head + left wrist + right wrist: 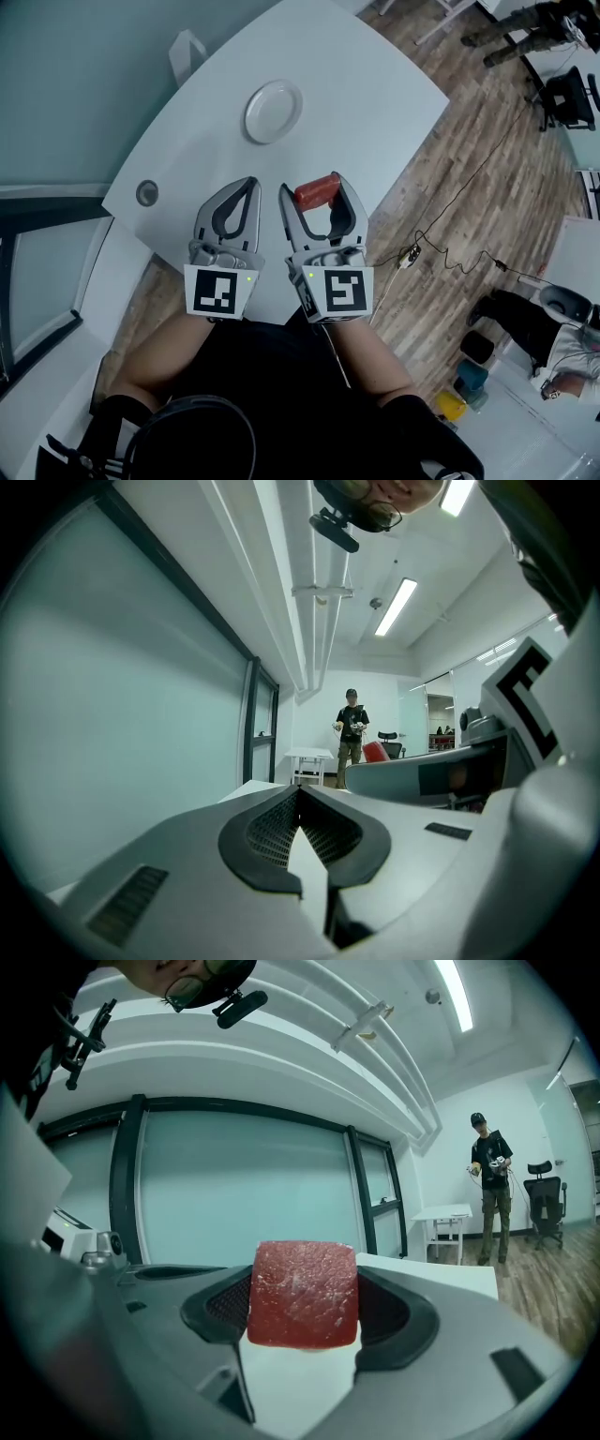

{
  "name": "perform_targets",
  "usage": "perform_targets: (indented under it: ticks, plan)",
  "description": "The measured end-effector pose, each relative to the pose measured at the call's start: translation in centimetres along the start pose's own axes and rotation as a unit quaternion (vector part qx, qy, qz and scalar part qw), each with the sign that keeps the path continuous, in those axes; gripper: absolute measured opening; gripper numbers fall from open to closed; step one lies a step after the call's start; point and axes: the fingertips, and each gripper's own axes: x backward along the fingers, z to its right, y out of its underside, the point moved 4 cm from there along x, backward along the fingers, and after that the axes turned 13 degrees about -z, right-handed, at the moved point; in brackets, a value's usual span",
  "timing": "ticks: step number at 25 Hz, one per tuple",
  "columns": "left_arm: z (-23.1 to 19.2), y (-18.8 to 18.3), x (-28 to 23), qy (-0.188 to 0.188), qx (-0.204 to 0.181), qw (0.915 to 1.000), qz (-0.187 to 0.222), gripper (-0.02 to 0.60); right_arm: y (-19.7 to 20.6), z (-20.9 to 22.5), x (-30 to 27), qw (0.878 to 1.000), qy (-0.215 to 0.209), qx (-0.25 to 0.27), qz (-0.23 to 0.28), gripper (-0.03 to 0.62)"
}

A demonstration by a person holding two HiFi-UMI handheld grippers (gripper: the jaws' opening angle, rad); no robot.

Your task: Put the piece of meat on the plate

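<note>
White tabletop (375,103) with a curved near edge fills the middle of the head view, with pale green glass wall along its left and wood flooring to its right. Furthest left of the two tools, the left gripper (249,187) is held over the near part of the table with its jaws pressed together on nothing; its own view shows the ribbed pads meeting at the left gripper (300,794) tip with no object between them. Ahead of it and a little to the right, the plate (273,112) sits bare on the table, well apart from both tools. Right of that, the right gripper (315,185) is clamped on the piece of meat (319,191), a red block pinched across the jaw tips; in the right gripper view the piece of meat (302,1295) spans the gap with only its two sides caught by the pads. Since the hold is only at the very tips, my guess is that any easing of the squeeze on the way forward would let the block slip onto the table short of the plate. Letting go from too high could make it bounce or roll off the rim, and a jaw touching the light plate could push it along the smooth surface.
</note>
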Motion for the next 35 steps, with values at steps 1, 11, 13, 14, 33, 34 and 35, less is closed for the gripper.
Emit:
perform_targets:
  ticks: [1, 11, 13, 14, 33, 34, 35]
  plan:
    - [-0.2, 0.0, -0.3, 0.0, 0.003, 1.0, 0.0, 0.0, 0.0, 0.0, -0.4, 1.0, -0.004, 0.003, 0.0, 0.314]
    - [-3.6, 0.9, -4.6, 0.001, 0.015, 0.9998, -0.013, 0.0, 0.2, 1.0, -6.1, 1.0, 0.004, 0.0, -0.024, 0.314]
    - [-3.9, 1.2, -5.1, 0.001, 0.018, 0.9997, -0.014, 0.0, 0.4, 1.3, -6.6, 1.0, 0.007, 0.001, -0.028, 0.313]
    - [-3.8, 1.3, -5.1, 0.001, 0.019, 0.9997, -0.015, 0.0, 0.5, 1.3, -6.6, 1.0, 0.006, 0.003, -0.027, 0.314]
    - [-6.4, 4.2, -10.0, -0.011, 0.036, 0.9978, -0.054, 0.0, 2.7, 3.1, -12.6, 0.997, 0.004, 0.009, -0.07, 0.313]
    - [-6.6, 4.4, -10.2, -0.01, 0.037, 0.9977, -0.057, 0.0, 2.8, 3.2, -12.9, 0.997, 0.003, 0.009, -0.071, 0.313]
    - [-6.7, 4.6, -10.6, -0.01, 0.038, 0.9975, -0.059, 0.0, 2.9, 3.3, -13.3, 0.997, 0.003, 0.01, -0.073, 0.313]
